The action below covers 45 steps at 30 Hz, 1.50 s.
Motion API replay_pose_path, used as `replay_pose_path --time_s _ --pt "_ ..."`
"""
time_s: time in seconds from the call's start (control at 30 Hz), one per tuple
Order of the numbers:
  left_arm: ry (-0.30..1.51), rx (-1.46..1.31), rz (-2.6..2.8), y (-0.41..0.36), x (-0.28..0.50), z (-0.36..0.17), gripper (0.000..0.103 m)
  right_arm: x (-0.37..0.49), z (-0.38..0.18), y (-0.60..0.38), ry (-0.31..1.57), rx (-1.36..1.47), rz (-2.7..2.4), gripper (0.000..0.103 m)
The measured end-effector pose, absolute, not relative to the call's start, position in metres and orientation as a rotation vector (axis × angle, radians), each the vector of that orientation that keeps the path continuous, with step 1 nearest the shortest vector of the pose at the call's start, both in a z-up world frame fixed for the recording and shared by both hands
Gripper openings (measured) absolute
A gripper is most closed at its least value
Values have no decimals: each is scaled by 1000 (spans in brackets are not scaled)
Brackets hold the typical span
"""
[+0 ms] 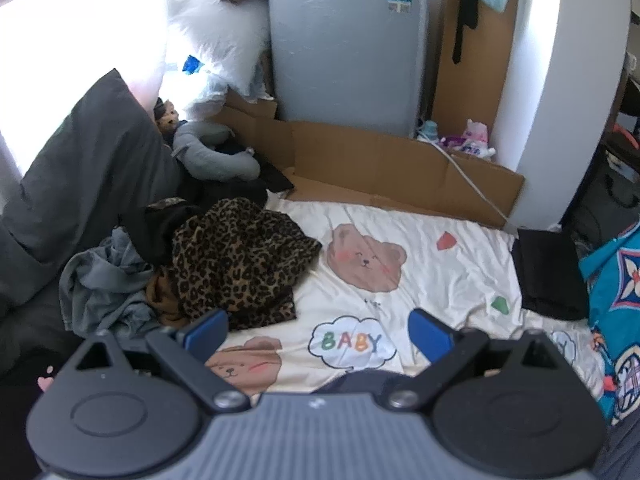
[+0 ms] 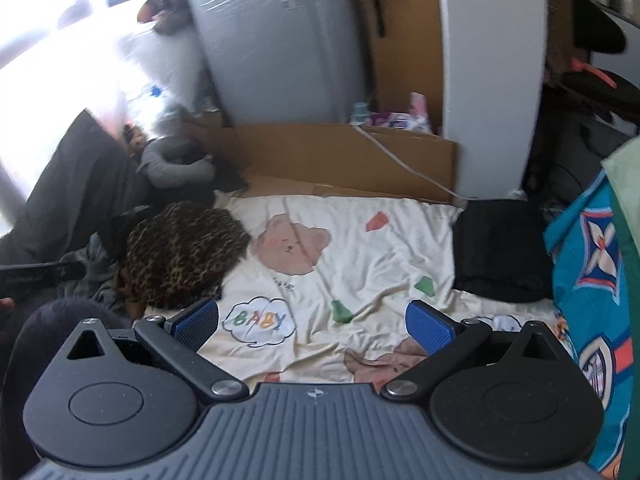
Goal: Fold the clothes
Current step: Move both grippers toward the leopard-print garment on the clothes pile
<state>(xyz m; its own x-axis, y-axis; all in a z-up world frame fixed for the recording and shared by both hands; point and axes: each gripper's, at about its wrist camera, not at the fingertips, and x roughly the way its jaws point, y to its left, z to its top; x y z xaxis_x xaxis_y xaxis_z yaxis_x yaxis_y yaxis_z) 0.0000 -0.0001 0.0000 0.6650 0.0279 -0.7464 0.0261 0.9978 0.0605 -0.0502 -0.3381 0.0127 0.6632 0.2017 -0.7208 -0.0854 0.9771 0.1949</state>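
Left wrist view looks over a bed spread with a cream sheet printed with bears and a "BABY" cloud, and the left gripper hangs above it with its blue-padded fingers spread wide and nothing between them. Just past its left finger lies a heap of unfolded clothes: a leopard-print garment on top, slumped partly over a crumpled grey-blue garment, with something dark tucked behind them. A dark grey pillow leans at the far left, and a grey stuffed toy sits beyond the pile. Flattened cardboard lines the head of the bed before a tall grey appliance. At the right edge of the sheet rests a neatly folded black garment, next to a bright teal patterned cloth. From the right wrist view, somewhat blurred, the right gripper is likewise wide open and empty above the sheet, the leopard garment off to its left and the folded black one to its right.
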Motion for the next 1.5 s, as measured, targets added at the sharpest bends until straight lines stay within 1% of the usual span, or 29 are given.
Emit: replay_pose_path --time_s 0.13,0.27,0.43,0.8,1.17,1.5 --pt "844 62 -15 -2 1 -1 98 -49 12 -341 824 161 157 103" --pt "843 56 -31 -3 1 -1 95 -49 10 -345 816 173 150 103" --pt "843 48 -50 -5 2 -2 95 -48 9 -349 807 189 142 103" --pt "842 65 -38 -5 4 -2 98 -50 7 -344 798 195 132 103" --pt "805 76 -33 -2 -1 -4 99 -50 8 -348 796 202 134 103" --pt "814 63 -54 1 0 -6 99 -49 9 -346 796 201 126 103"
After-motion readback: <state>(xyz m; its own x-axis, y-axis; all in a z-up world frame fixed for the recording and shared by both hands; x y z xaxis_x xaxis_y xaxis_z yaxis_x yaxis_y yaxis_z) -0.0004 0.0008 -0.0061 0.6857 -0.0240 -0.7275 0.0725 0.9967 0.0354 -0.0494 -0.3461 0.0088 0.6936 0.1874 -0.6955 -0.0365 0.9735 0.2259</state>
